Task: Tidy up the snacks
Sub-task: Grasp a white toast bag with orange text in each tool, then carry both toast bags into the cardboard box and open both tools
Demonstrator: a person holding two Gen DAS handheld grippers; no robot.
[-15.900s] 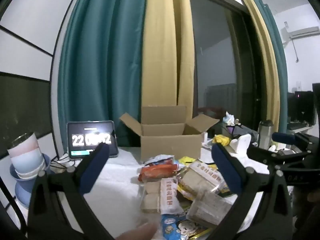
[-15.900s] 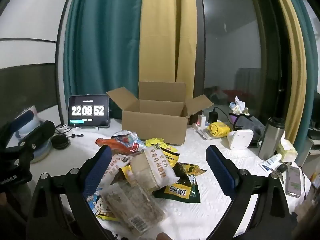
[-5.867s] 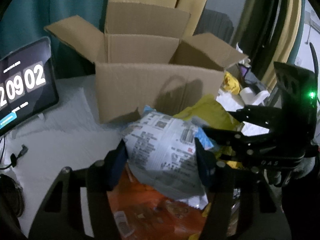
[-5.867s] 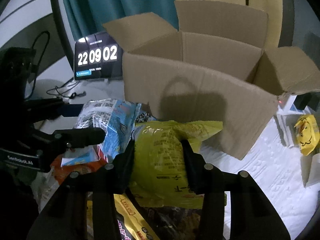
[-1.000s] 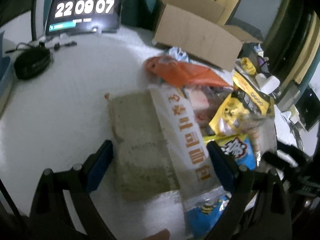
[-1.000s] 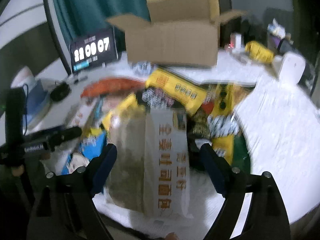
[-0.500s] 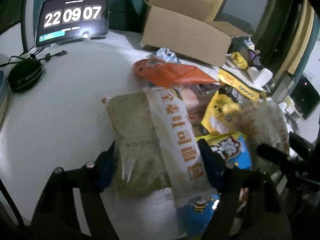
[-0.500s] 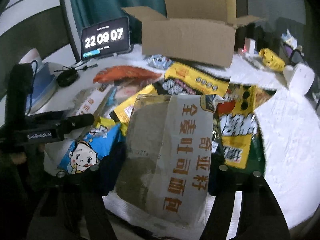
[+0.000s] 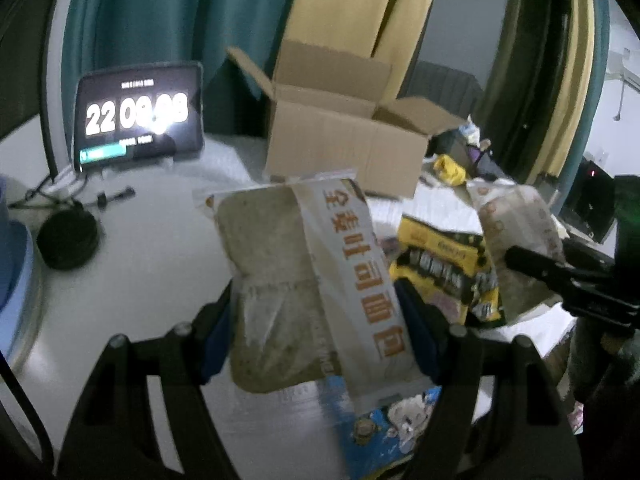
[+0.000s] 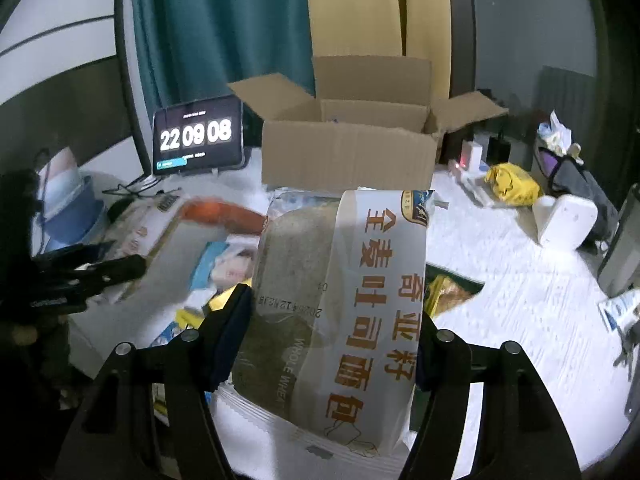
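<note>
My left gripper [image 9: 320, 320] is shut on a whole-wheat bread pack [image 9: 296, 276] with orange lettering, held above the table. My right gripper [image 10: 332, 332] is shut on a second, similar bread pack [image 10: 340, 300], also lifted. Each gripper shows in the other's view, the right one at the right edge [image 9: 560, 276] and the left one at the left edge [image 10: 92, 272]. The open cardboard box [image 10: 348, 156] stands behind, also in the left wrist view [image 9: 344, 148]. A yellow snack bag [image 9: 444, 264], an orange bag [image 10: 224, 214] and a blue cartoon bag [image 9: 384, 420] lie on the table below.
A tablet clock [image 10: 198, 136] stands left of the box. Stacked bowls [image 10: 68, 204] and a black round case [image 9: 66, 240] sit at the left. A white device [image 10: 564, 220], a yellow pouch [image 10: 510, 186] and a steel flask [image 10: 624, 248] are at the right.
Both grippers have closed on their bread packs and lifted them off the snack pile, tilting up toward the box.
</note>
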